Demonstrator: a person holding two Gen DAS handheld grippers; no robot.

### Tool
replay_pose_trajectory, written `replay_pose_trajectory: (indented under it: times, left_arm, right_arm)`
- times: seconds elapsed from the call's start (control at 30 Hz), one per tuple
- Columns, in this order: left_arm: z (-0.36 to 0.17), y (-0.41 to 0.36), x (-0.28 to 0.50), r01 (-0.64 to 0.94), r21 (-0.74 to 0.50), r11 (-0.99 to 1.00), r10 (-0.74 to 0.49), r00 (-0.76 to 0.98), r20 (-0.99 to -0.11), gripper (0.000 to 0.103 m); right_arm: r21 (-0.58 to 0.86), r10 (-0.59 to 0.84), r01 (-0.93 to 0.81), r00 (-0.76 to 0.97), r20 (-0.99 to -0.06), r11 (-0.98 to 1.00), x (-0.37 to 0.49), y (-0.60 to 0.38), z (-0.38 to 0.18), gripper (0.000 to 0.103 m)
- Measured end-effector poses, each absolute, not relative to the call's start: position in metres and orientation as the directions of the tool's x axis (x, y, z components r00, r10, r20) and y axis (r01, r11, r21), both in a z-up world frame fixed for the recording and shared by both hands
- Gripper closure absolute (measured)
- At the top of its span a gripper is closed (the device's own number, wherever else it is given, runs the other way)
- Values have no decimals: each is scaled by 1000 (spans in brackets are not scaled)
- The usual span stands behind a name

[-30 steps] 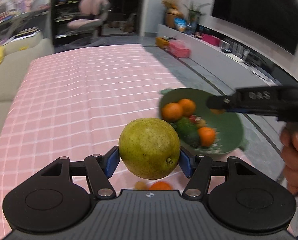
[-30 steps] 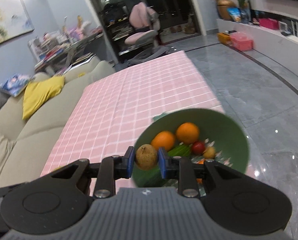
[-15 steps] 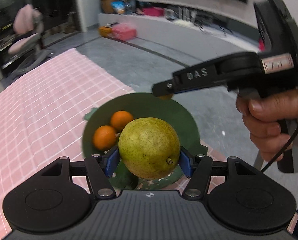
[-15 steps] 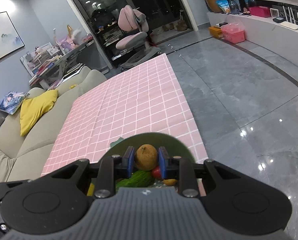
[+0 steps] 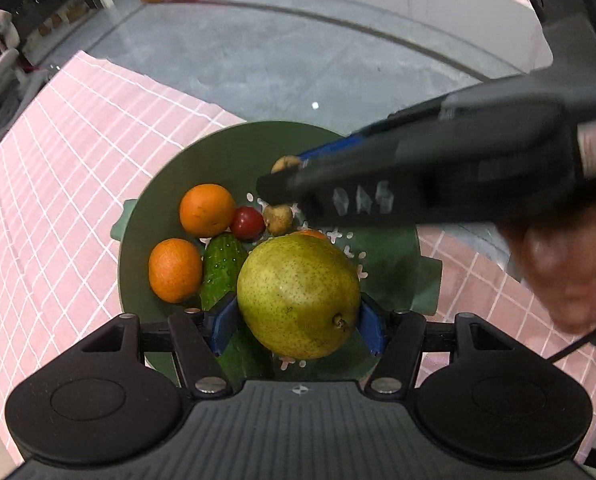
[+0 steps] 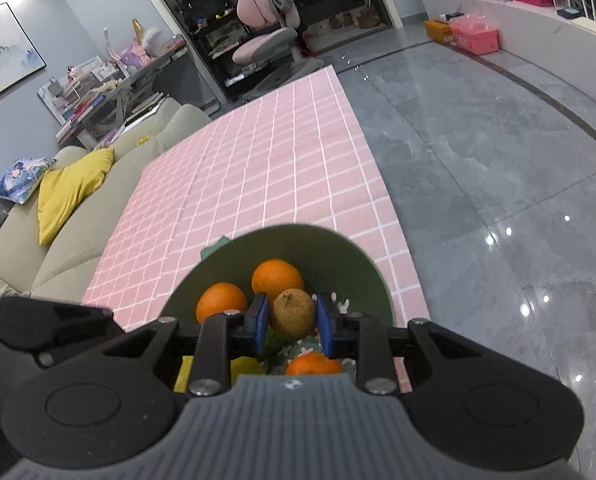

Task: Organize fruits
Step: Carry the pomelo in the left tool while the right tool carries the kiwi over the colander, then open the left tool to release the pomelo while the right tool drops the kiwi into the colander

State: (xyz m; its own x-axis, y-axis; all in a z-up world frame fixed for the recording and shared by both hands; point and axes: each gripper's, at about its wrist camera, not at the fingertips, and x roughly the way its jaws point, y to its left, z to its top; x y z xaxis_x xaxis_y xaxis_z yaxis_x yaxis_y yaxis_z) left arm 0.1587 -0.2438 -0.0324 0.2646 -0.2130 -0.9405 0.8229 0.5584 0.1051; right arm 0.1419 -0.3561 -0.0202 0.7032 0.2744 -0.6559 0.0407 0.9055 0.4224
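My left gripper (image 5: 298, 326) is shut on a large yellow-green pear (image 5: 298, 296) and points steeply down over the green bowl (image 5: 218, 140). In the bowl lie two oranges (image 5: 207, 210), a cucumber (image 5: 223, 268), a small red fruit (image 5: 247, 222) and a small brown fruit (image 5: 278, 219). My right gripper (image 6: 293, 316) is shut on a small round brown fruit (image 6: 293, 314) above the bowl (image 6: 338, 248). It crosses the left wrist view from the right, blurred, over the bowl's far side.
The bowl sits on a pink checked tablecloth (image 6: 258, 168) close to the table's corner, with grey tiled floor (image 6: 498, 160) beyond the edge. A beige sofa (image 6: 26, 248) with a yellow cushion runs along the table's left side. A person's hand (image 5: 570, 272) grips the right tool.
The left gripper has swung with the pear from beside the bowl to above it, tipping downward. The right gripper has sunk toward the bowl with the brown fruit.
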Motion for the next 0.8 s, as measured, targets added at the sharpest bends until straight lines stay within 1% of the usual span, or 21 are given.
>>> replay_pose_trajectory:
  times: [0.17,0.4,0.47,0.5,0.53,0.57,0.6,0.8]
  left_arm:
    - [-36,-255,177,832,76,549,-173,202,-964,32]
    - [-48,-275,172,864,144,482,-79,206,-975,32]
    - [-51,-278,170,867,165,470,-61,218,-974,27]
    - [-51,-281,171,867,171,468,-56,222,-973,27]
    - [-52,-279,170,863,177,472,-54,228,-972,22]
    - [-52,-279,172,860,172,481,-53,225,-973,20]
    - [-51,-278,174,857,167,488,-53,220,-974,20]
    - [-34,-269,171,849,175,498,-59,235,-970,18]
  right_arm:
    - [408,277,39,676,-683,912,150,-351,-31,81]
    - [410,286,35,661,-694,912,151,-347,-39,80]
    - [406,284,35,660,-695,913,151,-346,-40,80]
    - [407,284,35,660,-695,913,151,-346,-40,79]
    - [409,286,36,660,-695,912,151,-346,-39,77]
    - [412,287,38,662,-693,910,150,-347,-39,75]
    - [416,286,41,664,-691,909,150,-348,-38,73]
    - [442,284,70,674,-682,894,148,-354,-35,71]
